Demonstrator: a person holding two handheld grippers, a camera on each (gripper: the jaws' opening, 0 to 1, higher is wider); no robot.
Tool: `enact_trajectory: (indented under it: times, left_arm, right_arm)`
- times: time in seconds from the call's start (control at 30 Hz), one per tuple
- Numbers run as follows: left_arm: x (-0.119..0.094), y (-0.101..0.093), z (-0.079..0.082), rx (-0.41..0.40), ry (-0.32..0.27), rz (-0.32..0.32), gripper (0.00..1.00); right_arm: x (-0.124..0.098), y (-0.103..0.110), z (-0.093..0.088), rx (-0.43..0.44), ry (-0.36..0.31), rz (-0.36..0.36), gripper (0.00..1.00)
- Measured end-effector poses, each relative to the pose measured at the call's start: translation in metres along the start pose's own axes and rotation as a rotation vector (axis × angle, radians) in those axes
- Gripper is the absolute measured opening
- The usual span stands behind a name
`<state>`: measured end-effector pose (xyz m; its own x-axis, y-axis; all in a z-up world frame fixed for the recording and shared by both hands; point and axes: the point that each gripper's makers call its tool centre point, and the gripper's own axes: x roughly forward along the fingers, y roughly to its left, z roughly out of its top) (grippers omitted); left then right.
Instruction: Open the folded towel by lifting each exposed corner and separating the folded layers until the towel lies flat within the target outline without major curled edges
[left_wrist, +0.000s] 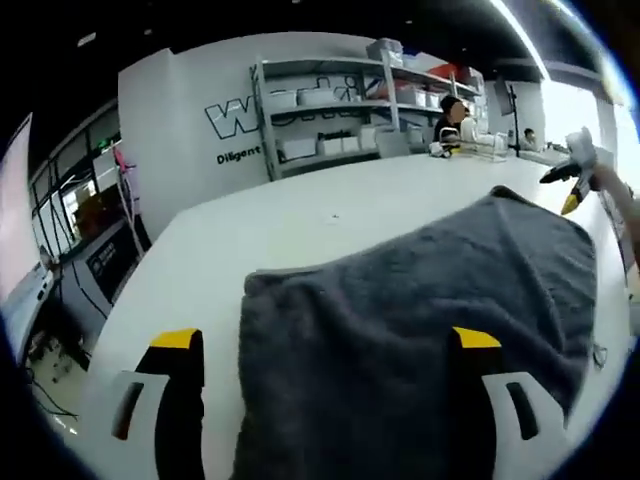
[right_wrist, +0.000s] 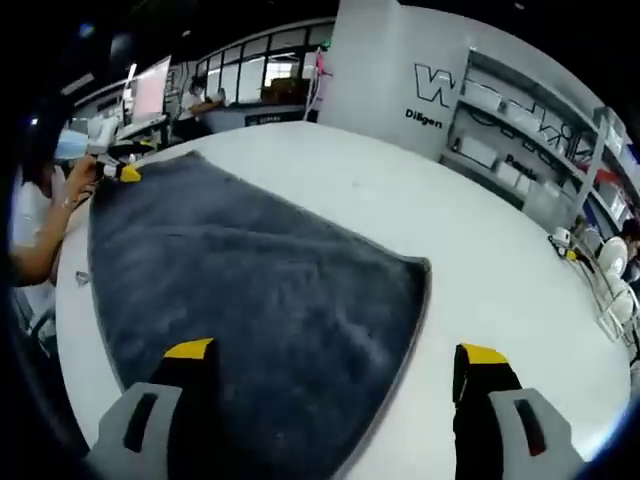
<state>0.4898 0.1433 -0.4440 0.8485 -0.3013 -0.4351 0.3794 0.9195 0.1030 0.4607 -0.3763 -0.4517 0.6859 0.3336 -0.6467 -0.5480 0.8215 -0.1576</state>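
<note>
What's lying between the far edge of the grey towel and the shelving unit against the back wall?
In the left gripper view, just bare white table lies between the towel and the shelving unit; nothing stands on that stretch.

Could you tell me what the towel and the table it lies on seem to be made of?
The towel looks like dark grey plush microfibre or terry: its matte surface is fuzzy, with soft creases. The table looks like a smooth white laminate or painted board with a faint sheen; which, I cannot tell.

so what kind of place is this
Probably a lab or workshop: metal shelves stacked with bins against a lettered wall, monitors at desks, and a big white table holding the towel.
</note>
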Motion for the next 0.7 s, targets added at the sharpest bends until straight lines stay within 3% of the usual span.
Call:
enact_trajectory:
  times: [0.1, 0.2, 0.3, 0.33, 0.47, 0.57, 0.7]
  left_arm:
    - [-0.019, -0.011, -0.002, -0.039, -0.026, -0.024, 0.99]
    - [-0.037, -0.024, -0.003, -0.03, -0.056, -0.024, 0.99]
    - [-0.049, -0.032, -0.007, -0.032, -0.053, -0.036, 0.99]
    - [-0.055, -0.039, -0.012, -0.067, -0.037, -0.054, 0.99]
    - [-0.074, -0.053, -0.015, -0.065, -0.062, -0.064, 0.99]
    - [-0.082, -0.058, -0.018, -0.065, -0.066, -0.056, 0.99]
    - [-0.088, -0.055, -0.035, -0.095, -0.043, -0.039, 0.99]
  right_arm:
    - [-0.011, 0.007, -0.005, -0.011, -0.027, -0.004, 0.99]
    - [-0.019, 0.015, -0.012, 0.006, -0.054, 0.02, 0.99]
    - [-0.026, 0.024, -0.02, 0.018, -0.058, 0.03, 0.99]
    - [-0.028, 0.026, -0.023, 0.023, -0.06, 0.023, 0.99]
    - [-0.038, 0.035, -0.033, 0.038, -0.08, 0.012, 0.99]
    - [-0.042, 0.042, -0.04, 0.052, -0.085, 0.007, 0.99]
    - [-0.044, 0.055, -0.047, 0.077, -0.103, 0.015, 0.99]
